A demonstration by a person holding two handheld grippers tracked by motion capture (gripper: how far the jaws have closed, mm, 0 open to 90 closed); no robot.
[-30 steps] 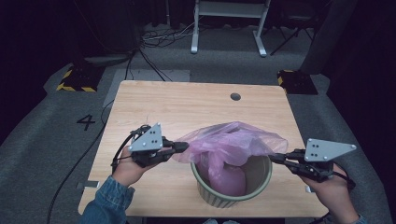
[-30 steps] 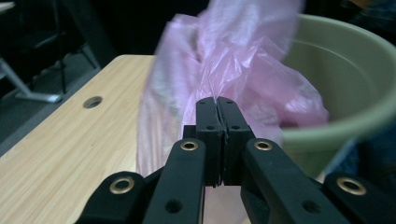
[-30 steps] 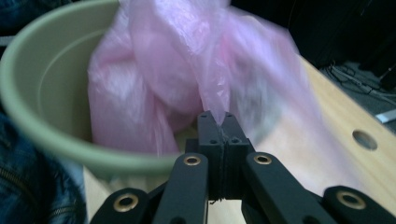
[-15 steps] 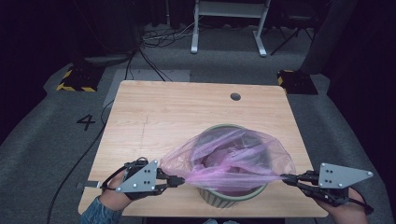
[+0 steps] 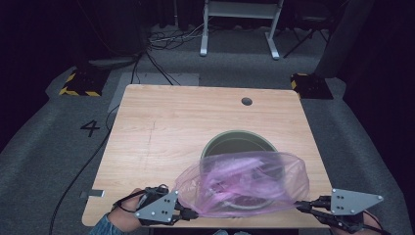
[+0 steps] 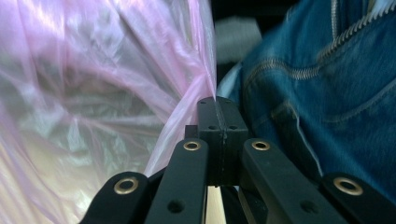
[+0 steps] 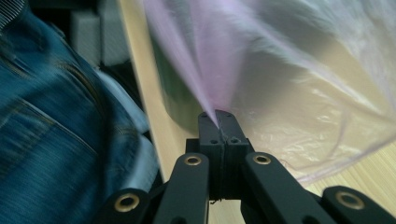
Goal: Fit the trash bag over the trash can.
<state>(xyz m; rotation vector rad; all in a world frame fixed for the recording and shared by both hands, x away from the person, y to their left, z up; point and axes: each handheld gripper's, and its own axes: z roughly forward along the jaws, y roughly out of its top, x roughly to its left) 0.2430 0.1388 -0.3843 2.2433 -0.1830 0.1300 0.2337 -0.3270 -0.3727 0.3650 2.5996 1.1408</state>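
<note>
— What was pinched by each hand-held gripper?
— One edge of the pink plastic bag (image 5: 244, 183) was clamped in the left hand-held gripper (image 5: 194, 214), the opposite edge in the right hand-held gripper (image 5: 299, 207); the bag was stretched between them over the green bin (image 5: 238, 141).

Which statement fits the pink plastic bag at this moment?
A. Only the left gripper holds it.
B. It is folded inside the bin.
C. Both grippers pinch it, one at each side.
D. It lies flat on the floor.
C: the bag stretches between the left gripper and right gripper, each with jaws shut on its film.
</note>
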